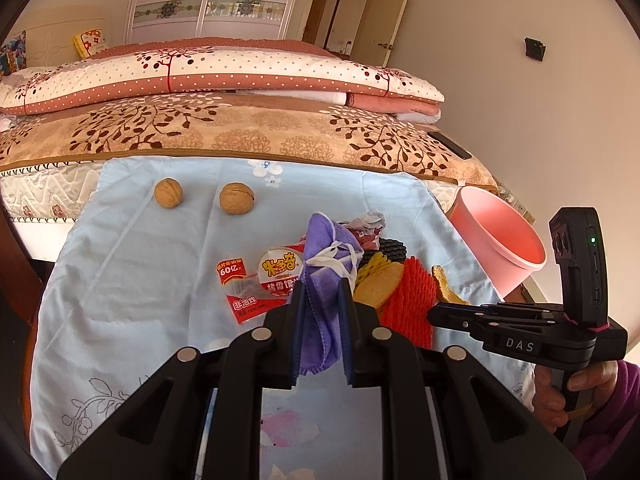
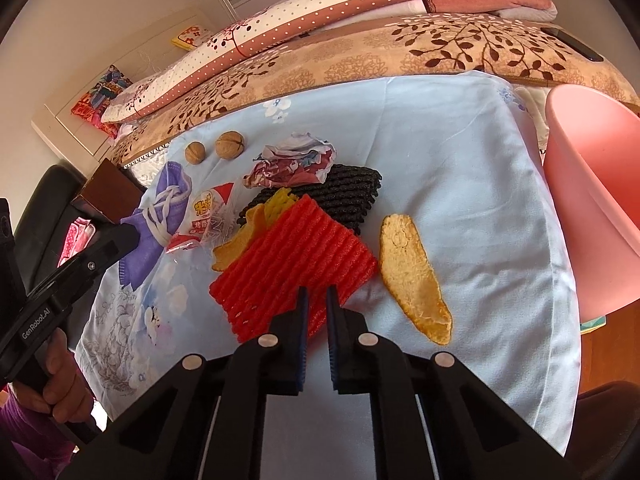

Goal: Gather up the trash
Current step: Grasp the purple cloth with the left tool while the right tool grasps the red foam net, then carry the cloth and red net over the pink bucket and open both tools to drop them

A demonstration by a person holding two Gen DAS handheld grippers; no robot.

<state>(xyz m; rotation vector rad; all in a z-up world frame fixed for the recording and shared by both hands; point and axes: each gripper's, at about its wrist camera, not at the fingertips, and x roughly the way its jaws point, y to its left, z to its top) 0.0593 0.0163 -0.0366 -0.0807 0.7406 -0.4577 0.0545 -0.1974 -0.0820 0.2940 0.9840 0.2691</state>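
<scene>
My left gripper point(image 1: 320, 286) is shut on a purple face mask point(image 1: 326, 276) and holds it over the blue cloth point(image 1: 140, 280); the mask also shows in the right wrist view point(image 2: 160, 220). My right gripper point(image 2: 316, 294) is nearly shut on the near edge of a red foam net point(image 2: 292, 268). Around lie a black foam net point(image 2: 332, 196), a yellow net point(image 2: 280, 200), orange peels point(image 2: 412, 276), a snack wrapper point(image 1: 256, 284), crumpled paper point(image 2: 292, 158) and two walnuts point(image 1: 236, 198). A pink bin point(image 2: 592, 200) stands at the right.
A bed with folded quilts point(image 1: 220, 76) lies behind the cloth. A black phone point(image 1: 450, 144) rests on the bed's right edge. A dark chair point(image 2: 52, 200) is at the left. The right gripper point(image 1: 434, 314) shows from the side in the left wrist view.
</scene>
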